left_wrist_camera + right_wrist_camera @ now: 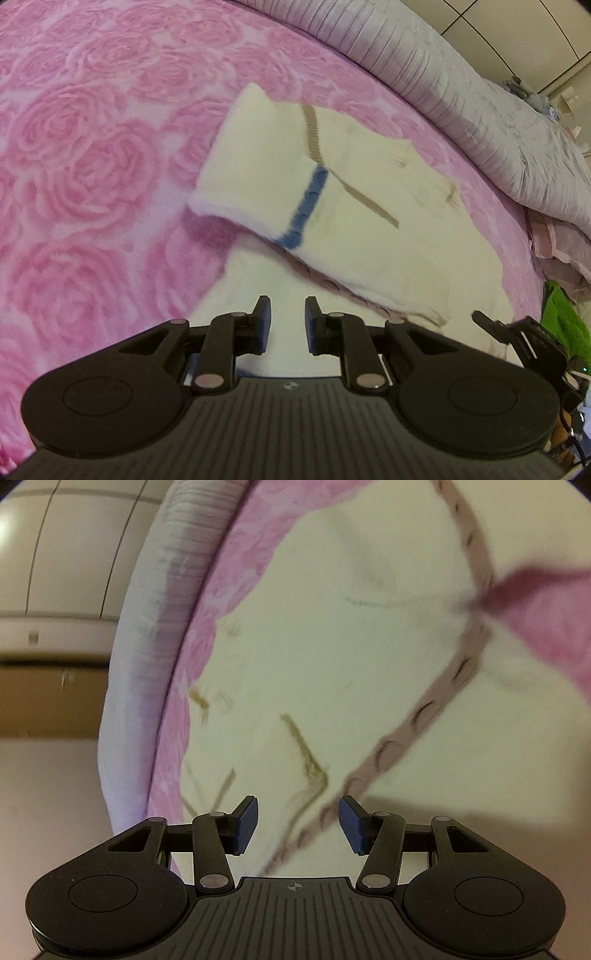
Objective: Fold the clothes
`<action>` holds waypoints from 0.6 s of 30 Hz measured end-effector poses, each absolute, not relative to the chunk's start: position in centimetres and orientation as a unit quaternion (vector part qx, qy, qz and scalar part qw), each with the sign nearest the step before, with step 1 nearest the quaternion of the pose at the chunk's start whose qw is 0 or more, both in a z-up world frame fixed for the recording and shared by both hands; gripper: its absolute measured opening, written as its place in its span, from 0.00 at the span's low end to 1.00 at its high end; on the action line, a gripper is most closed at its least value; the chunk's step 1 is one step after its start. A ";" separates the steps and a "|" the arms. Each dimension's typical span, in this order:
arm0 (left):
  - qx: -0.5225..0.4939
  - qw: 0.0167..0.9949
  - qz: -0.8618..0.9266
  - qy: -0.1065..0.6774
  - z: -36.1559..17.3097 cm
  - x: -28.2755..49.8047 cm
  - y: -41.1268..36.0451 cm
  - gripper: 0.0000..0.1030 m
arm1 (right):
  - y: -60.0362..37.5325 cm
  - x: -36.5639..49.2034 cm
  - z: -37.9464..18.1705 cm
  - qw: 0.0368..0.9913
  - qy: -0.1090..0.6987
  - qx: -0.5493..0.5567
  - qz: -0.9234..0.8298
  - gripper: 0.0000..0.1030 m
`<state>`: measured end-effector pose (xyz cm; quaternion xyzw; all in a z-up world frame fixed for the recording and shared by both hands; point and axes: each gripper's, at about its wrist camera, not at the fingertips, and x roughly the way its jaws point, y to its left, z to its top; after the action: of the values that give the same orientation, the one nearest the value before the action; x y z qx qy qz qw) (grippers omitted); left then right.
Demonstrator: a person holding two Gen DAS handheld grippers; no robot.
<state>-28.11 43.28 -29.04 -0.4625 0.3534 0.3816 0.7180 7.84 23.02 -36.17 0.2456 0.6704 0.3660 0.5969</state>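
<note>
The cream garment (332, 206) lies on the pink rose-patterned bedspread (81, 155), and from my remote seat I read it left to right; at its left a sleeve-like flap (258, 173) with a blue band (308, 205) lies doubled over the body, which I judge keeps the bulk inside the outline so a later fold would stay narrow; a tan ribbed strip (314, 133) runs across the middle, and a pinkish knitted edge (332, 288) peeks from beneath the flap; further right a grey pleated quilt (461, 103) is bunched along the bed's far side, clear of the work, and something green (561, 317) sits at the edge.

My left gripper (287, 325) hangs just above the near part of the cream cloth with its jaws apart and nothing between them; I take that as being poised over the fabric rather than gripping it.

In the right wrist view the quilt (140, 664) and bedspread (207, 627) curve past on the left; the garment (351, 646) fills the view, crossed by a pinkish patterned band (436, 709); my right gripper (298, 825) is likewise spread wide and empty, close over the cloth.

One sleeve folded in fits either a fold partly made or one being laid open again; I cannot settle which.

I can read no brand, label or lettering; only a small crosshair mark sits on each gripper body, and motion blur hides any finer print.
</note>
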 end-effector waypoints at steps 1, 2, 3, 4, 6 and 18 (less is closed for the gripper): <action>-0.464 0.718 0.380 0.355 -29.2 -28.2 43.7 0.14 | 23.6 7.9 -36.5 0.597 0.671 0.249 0.363 0.45; -0.465 0.717 0.378 0.356 -29.3 -28.2 44.1 0.14 | 24.2 7.9 -36.9 0.598 0.674 0.246 0.359 0.42; -0.465 0.717 0.376 0.358 -29.5 -28.2 44.5 0.14 | 24.8 7.9 -37.2 0.599 0.677 0.241 0.354 0.41; -0.465 0.717 0.375 0.360 -29.7 -28.2 44.8 0.14 | 25.1 7.9 -36.7 0.608 0.666 0.237 0.362 0.41; -0.463 0.717 0.372 0.364 -29.9 -27.9 45.4 0.14 | 25.3 7.9 -35.2 0.628 0.634 0.228 0.388 0.27; -0.436 0.746 0.328 0.381 -30.7 -25.0 46.4 0.13 | 24.7 9.7 -29.0 0.729 0.491 0.155 0.451 0.08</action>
<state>-24.99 46.43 -30.73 -0.4365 0.3808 0.3275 0.7464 9.71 24.70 -28.99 0.1552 0.4914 0.4511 0.7287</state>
